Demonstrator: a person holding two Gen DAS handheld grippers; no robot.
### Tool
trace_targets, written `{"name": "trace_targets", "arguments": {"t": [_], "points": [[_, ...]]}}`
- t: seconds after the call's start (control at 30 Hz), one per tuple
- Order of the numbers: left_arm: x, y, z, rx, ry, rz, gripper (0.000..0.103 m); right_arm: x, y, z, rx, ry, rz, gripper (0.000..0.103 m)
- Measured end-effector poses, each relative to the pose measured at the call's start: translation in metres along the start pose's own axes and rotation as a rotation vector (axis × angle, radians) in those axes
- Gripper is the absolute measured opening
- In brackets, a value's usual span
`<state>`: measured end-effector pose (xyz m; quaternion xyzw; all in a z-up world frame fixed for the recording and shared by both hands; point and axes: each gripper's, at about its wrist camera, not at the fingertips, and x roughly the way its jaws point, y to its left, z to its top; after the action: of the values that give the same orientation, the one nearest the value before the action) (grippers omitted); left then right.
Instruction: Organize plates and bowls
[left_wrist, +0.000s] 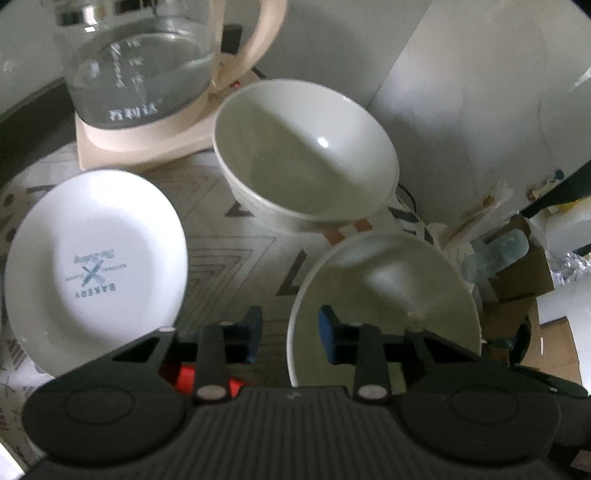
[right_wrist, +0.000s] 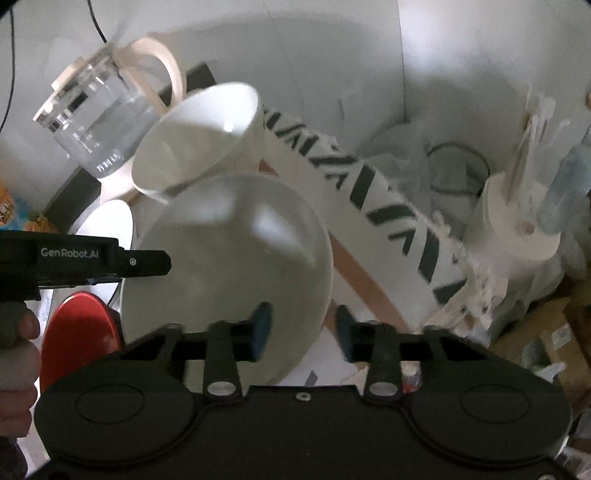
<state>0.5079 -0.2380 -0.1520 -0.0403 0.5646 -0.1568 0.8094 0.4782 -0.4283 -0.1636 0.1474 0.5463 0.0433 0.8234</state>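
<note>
A white bowl (left_wrist: 306, 151) stands at the back of the patterned tablecloth; it also shows in the right wrist view (right_wrist: 199, 140). A second white bowl (left_wrist: 384, 291) sits nearer; it also shows in the right wrist view (right_wrist: 229, 258). A white plate (left_wrist: 96, 266) printed "BAKERY" lies at the left. My left gripper (left_wrist: 290, 334) is open, its jaws astride the near bowl's left rim. My right gripper (right_wrist: 301, 332) is open, its jaws astride that bowl's right rim. The left gripper (right_wrist: 147, 262) also shows in the right wrist view. A red plate (right_wrist: 81, 332) lies low at the left.
A glass kettle (left_wrist: 140, 62) on a cream base stands behind the plate. The tablecloth's edge (right_wrist: 388, 229) drops off at the right. Beyond it are a white stand (right_wrist: 517, 221), cables, cardboard boxes (left_wrist: 517, 317) and a plastic bottle (left_wrist: 495, 254).
</note>
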Motion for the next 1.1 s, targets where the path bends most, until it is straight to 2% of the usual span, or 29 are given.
{"name": "trace_targets", "arguments": {"t": [0.07,0.13,0.3,0.63,1.1], "points": [[0.004,-0.002,0.000,0.007,0.013,-0.007,0.021,0.003,-0.002,-0.002,-0.002,0.006,-0.005,0.019],[0.004,-0.004,-0.002,0.018,0.011,-0.012,0.016,0.001,-0.003,-0.002,0.005,-0.003,0.002,0.018],[-0.007,-0.007,-0.004,0.037,-0.026,-0.009,0.016,-0.011,0.002,-0.002,-0.019,-0.051,-0.027,0.017],[-0.049,-0.007,-0.007,0.037,-0.133,-0.044,0.016,-0.046,0.012,0.004,-0.034,-0.184,-0.013,0.016],[-0.099,0.020,-0.020,-0.007,-0.226,-0.061,0.016,-0.082,0.046,-0.001,-0.079,-0.298,0.013,0.016]]}}
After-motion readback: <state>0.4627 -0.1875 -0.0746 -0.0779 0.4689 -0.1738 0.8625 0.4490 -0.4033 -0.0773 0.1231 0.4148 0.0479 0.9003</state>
